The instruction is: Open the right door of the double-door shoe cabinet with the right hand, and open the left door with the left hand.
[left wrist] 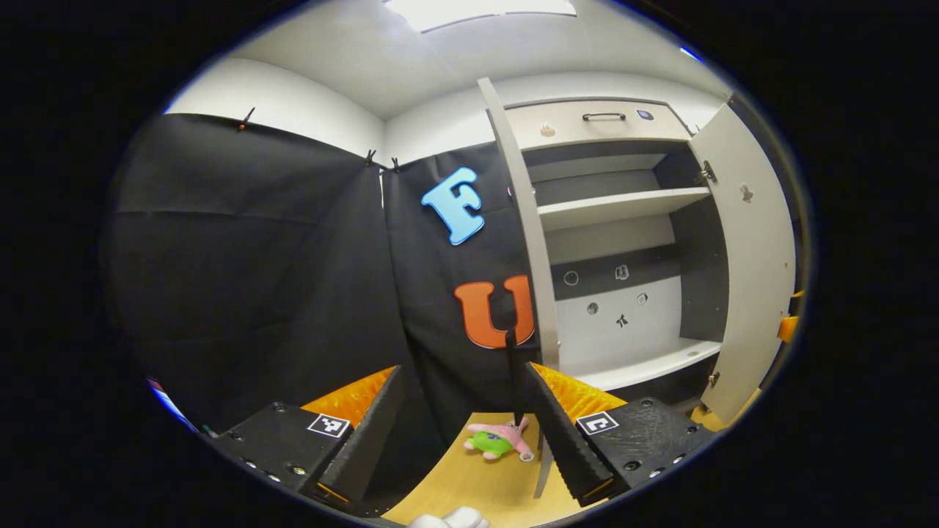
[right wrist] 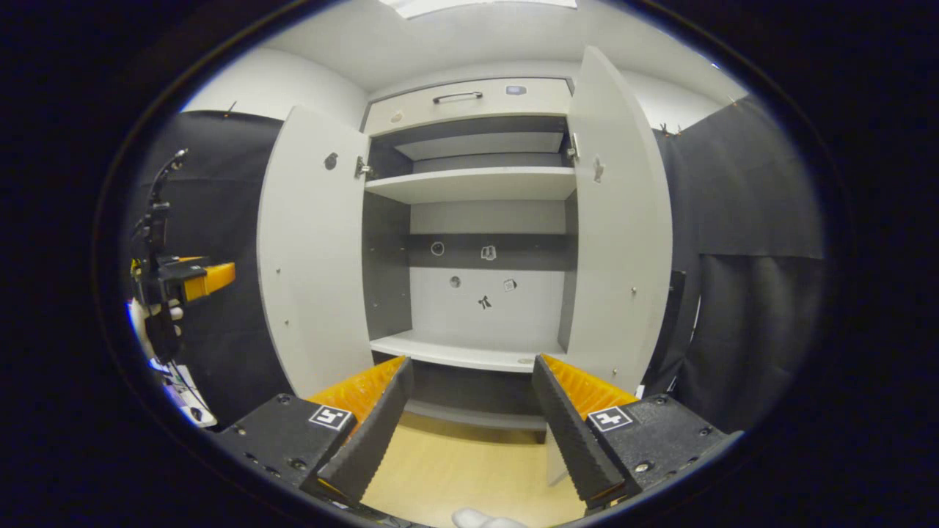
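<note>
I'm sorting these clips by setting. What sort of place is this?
Most likely a staged recording booth, not a lived-in home: black cloth walls, a shoe cabinet standing open with bare shelves, and a wood-look floor.

The right gripper view faces the shoe cabinet [right wrist: 477, 242] squarely from the front, looking into its open interior between both swung-out doors, with the wooden floor [right wrist: 455, 469] below. The left gripper view stands off to the cabinet's left, aimed mostly at the booth's black wall, and takes the shoe cabinet [left wrist: 623, 242] obliquely at its right side. Both views share the cabinet's shelves, back panel and top drawer. The right gripper view also catches the left gripper [right wrist: 209, 279] at its left edge.
</note>
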The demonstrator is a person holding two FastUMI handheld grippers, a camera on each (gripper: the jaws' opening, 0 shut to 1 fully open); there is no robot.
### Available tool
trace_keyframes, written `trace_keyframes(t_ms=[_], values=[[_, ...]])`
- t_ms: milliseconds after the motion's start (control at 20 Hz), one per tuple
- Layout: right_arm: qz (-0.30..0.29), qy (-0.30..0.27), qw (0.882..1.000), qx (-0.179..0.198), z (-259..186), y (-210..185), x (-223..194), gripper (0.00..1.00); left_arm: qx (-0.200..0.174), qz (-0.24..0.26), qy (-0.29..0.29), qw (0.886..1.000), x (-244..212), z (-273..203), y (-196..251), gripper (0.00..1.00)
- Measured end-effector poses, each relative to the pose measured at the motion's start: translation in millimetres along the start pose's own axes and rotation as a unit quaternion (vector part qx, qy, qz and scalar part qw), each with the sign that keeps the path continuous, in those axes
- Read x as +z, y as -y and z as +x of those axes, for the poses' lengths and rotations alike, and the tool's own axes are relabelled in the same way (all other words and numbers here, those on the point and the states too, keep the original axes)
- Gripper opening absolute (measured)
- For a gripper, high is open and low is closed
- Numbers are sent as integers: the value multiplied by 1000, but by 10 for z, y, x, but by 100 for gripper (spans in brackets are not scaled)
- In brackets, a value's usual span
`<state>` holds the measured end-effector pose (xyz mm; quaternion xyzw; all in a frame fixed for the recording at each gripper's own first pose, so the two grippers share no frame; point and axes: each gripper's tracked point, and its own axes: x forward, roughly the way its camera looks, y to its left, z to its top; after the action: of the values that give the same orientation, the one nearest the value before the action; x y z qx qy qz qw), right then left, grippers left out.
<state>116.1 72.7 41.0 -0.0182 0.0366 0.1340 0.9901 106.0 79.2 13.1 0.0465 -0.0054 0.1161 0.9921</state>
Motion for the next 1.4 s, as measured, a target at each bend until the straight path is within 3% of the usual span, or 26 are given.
trace_keyframes(t_ms=[350,750,1400], values=[[3,1,999,-42,-21,229,28,100,-65,-24,18,997,130,-31,574,96],[22,1,997,-80,-40,443,38,100,-109,-17,-2,994,-180,-130,1386,96],[22,3,995,-93,-52,455,74,100,-110,-20,-20,993,-411,-117,1365,96]])
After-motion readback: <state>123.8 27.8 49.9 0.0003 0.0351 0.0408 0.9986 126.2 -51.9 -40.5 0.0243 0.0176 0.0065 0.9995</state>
